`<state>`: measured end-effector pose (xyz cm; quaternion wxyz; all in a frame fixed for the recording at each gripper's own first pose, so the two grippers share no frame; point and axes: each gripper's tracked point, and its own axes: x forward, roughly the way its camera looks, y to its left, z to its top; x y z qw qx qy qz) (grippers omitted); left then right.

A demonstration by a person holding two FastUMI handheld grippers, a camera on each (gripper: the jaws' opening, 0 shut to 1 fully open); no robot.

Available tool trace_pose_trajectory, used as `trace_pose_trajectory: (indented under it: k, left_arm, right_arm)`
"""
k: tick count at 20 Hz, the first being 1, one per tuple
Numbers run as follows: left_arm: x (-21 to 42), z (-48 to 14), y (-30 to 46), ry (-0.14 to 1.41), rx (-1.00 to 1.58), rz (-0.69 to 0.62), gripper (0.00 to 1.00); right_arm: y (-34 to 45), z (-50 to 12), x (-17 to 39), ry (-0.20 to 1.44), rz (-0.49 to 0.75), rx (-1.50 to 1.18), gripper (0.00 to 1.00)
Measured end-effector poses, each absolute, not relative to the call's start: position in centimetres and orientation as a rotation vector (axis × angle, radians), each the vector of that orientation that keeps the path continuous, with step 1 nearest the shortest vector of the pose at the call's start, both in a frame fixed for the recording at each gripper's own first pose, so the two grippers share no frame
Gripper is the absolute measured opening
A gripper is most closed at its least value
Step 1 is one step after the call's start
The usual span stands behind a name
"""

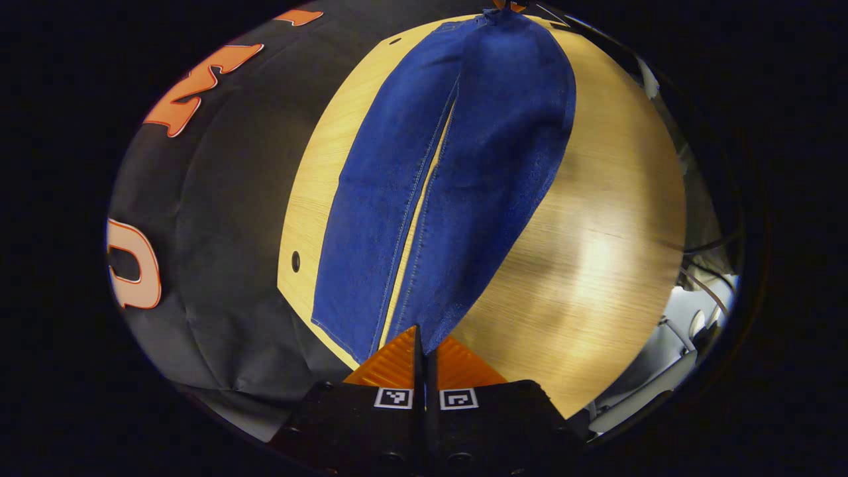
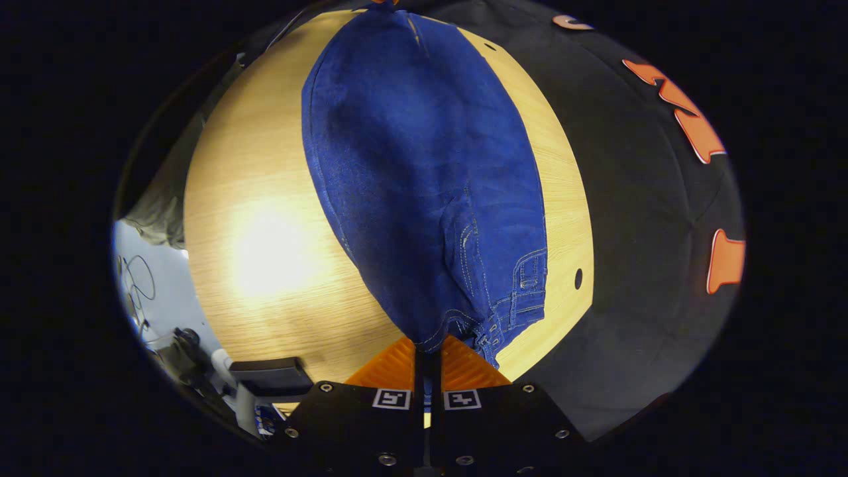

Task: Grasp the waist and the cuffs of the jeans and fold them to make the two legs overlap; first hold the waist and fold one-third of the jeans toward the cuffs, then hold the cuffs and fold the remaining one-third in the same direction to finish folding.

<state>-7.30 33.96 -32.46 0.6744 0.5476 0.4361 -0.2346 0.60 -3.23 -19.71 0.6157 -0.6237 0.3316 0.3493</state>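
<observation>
jeans (image 1: 457, 179): stretched long across the table (image 1: 596, 265), one gripper at each end, nothing lying on top of them
legs: side by side in the left gripper view, thin strip of wood showing between the inner seams
cuffs: left gripper (image 1: 423, 344) is clamped on the near cuff (image 1: 430, 328), fingers pinched together with denim between them
waist: right gripper (image 2: 428, 354) is pinched tight on the waistband (image 2: 464, 328), with the belt loop (image 2: 530, 271) just off to its side
pose: both grippers sit low at the jeans' ends, pointing along the fabric toward each other
around: small round hole (image 2: 578, 278) in the table right by the waist, cables and gear (image 2: 199, 358) off the table's edge
surface: light wood table, bright glare patch beside the jeans
</observation>
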Motion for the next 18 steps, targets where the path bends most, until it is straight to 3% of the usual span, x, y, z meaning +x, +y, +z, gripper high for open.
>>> trace_pose_trajectory:
  k: [7, 13, 18]
  left_arm:
    - [-5.2, -29.5, 33.9, 1.153, 1.151, -0.684, 0.02]
    - [1.4, -28.7, 35.8, 1.304, 1.080, -0.794, 0.01]
    - [8.1, -30.3, 36.8, 1.307, 1.142, -0.809, 0.01]
  right_arm:
    - [-2.5, -16.6, 2.7, 0.955, 0.839, -1.194, 0.04]
    - [-1.8, -15.4, 7.9, 1.079, 0.845, -1.080, 0.04]
    - [-0.7, -15.8, 12.7, 1.122, 0.796, -1.015, 0.04]
